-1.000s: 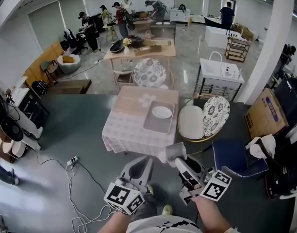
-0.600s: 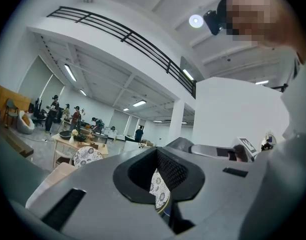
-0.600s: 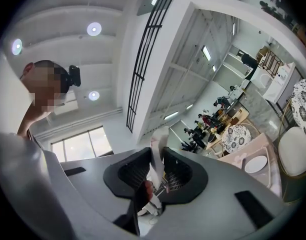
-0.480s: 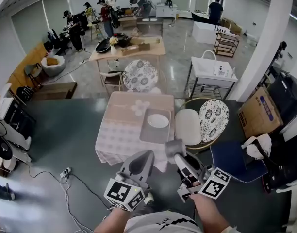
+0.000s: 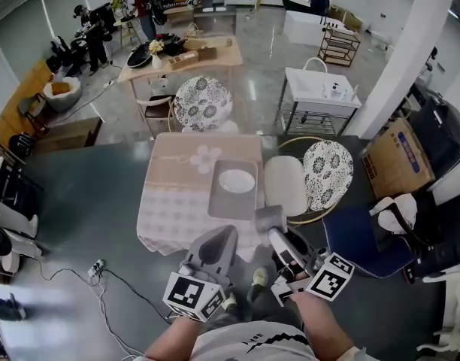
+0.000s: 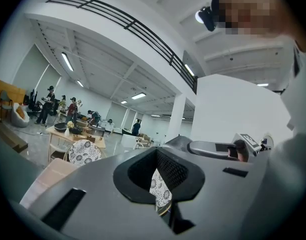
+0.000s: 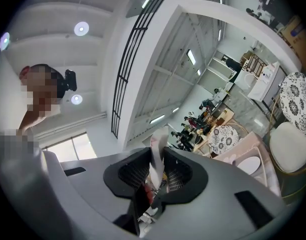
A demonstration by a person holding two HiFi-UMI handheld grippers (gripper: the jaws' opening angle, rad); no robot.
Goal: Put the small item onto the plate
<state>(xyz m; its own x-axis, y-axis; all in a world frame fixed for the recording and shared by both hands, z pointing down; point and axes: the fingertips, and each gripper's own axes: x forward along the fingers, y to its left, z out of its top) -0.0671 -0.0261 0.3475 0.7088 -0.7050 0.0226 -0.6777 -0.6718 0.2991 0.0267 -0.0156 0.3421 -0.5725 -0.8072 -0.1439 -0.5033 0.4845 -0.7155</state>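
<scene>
A white plate [image 5: 237, 180] lies in a grey tray [image 5: 221, 201] on the right side of a small cloth-covered table [image 5: 174, 198]. Both grippers are held in the air short of the table's near edge. My right gripper [image 5: 275, 233] is shut on the small item [image 5: 269, 218], a thin pale packet that sticks out past the fingertips. In the right gripper view the small item [image 7: 157, 156] stands upright between the pads, with the plate [image 7: 249, 165] far off at lower right. My left gripper [image 5: 219, 239] is beside it, shut and empty, as the left gripper [image 6: 158, 151] also shows in its own view.
A round chair with a white seat [image 5: 285, 186] and patterned back stands at the table's right. A second patterned chair [image 5: 202, 104] is behind the table. A blue seat [image 5: 356, 239], a cardboard box [image 5: 399, 159] and a white pillar [image 5: 410, 51] are to the right. A cable [image 5: 102, 265] runs over the floor at left.
The table and tray have drawn nearer and lower in the head view as the person walks toward them. Both grippers keep their pose, the right still holding the item.
</scene>
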